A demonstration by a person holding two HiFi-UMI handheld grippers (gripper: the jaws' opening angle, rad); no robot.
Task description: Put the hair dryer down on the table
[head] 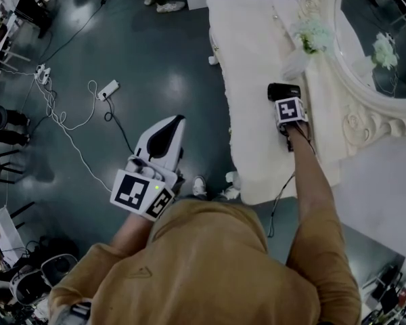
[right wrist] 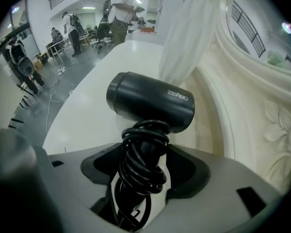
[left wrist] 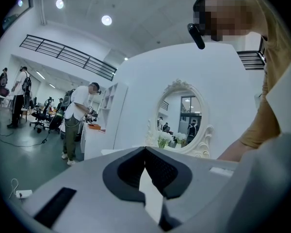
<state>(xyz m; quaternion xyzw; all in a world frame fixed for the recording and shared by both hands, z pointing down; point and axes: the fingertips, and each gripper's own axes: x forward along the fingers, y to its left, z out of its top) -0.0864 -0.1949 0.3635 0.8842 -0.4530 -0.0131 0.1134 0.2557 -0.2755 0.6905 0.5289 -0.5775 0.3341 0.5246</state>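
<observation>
A black hair dryer (head: 284,91) (right wrist: 150,101) lies on the white dressing table (head: 254,53), its barrel crosswise near the mirror's base. Its handle, wound with black cord (right wrist: 143,166), points back between the jaws of my right gripper (head: 285,104) (right wrist: 144,171). Those jaws stand wide, and the pads do not visibly press the cord bundle. My left gripper (head: 178,120) (left wrist: 145,152) hangs over the dark floor left of the table, its fingertips together with nothing between them.
An ornate white oval mirror (head: 382,42) (right wrist: 262,81) stands at the table's right side, with white flowers (head: 313,32) and a sheer cloth (right wrist: 186,28) before it. A power strip (head: 108,89) and cables lie on the floor. People stand at desks in the background (left wrist: 80,118).
</observation>
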